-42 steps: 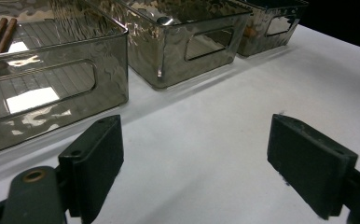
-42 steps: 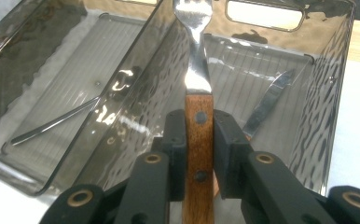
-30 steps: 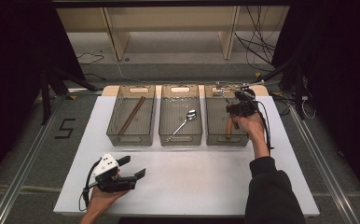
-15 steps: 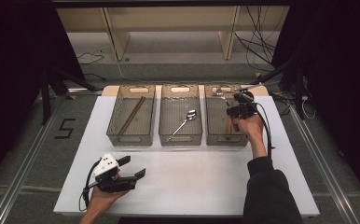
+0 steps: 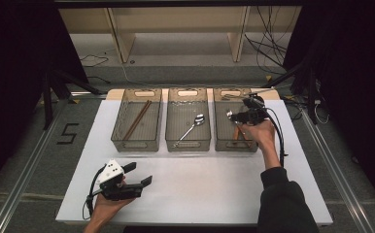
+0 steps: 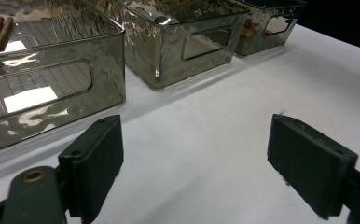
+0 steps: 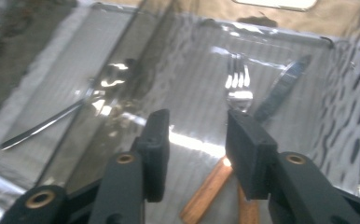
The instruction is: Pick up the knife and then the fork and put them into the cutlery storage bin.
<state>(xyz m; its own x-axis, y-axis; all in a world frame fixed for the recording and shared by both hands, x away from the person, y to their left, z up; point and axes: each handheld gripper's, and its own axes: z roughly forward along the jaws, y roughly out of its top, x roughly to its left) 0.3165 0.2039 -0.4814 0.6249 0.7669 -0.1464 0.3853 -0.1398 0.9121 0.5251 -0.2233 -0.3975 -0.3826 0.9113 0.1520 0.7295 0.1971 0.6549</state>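
Here, nearest the person, the left gripper (image 5: 139, 174) lies low over the white worktop (image 5: 214, 189) at the front left, held in the left hand (image 5: 109, 203) with its jaws spread wide and nothing between them; in the left gripper view they frame only bare worktop, with the bins' front walls beyond. Farther back, three smoky transparent bins stand in a row. The left bin (image 5: 136, 143) holds a pair of brown chopsticks (image 5: 137, 119) lying diagonally, and the middle bin (image 5: 188, 144) holds a shiny metal spoon (image 5: 189, 129).

The right hand (image 5: 258, 133) reaches forward from a dark sleeve (image 5: 282, 201), arm stretched out, and holds the right gripper (image 5: 231, 116) above the right bin (image 5: 234, 145), tipped downward into it. In the right gripper view its jaws have just been opening and now stand partly apart, pinching nothing. Below and just beyond them, on the ribbed floor of that bin, lies a fork (image 7: 236, 91) with bright steel tines pointing away and a warm wooden handle (image 7: 206, 191) running back under the jaws. A knife (image 7: 280, 91) with a dull blade lies just beside the fork, angled to its right, and a second wooden handle shows under the right jaw.
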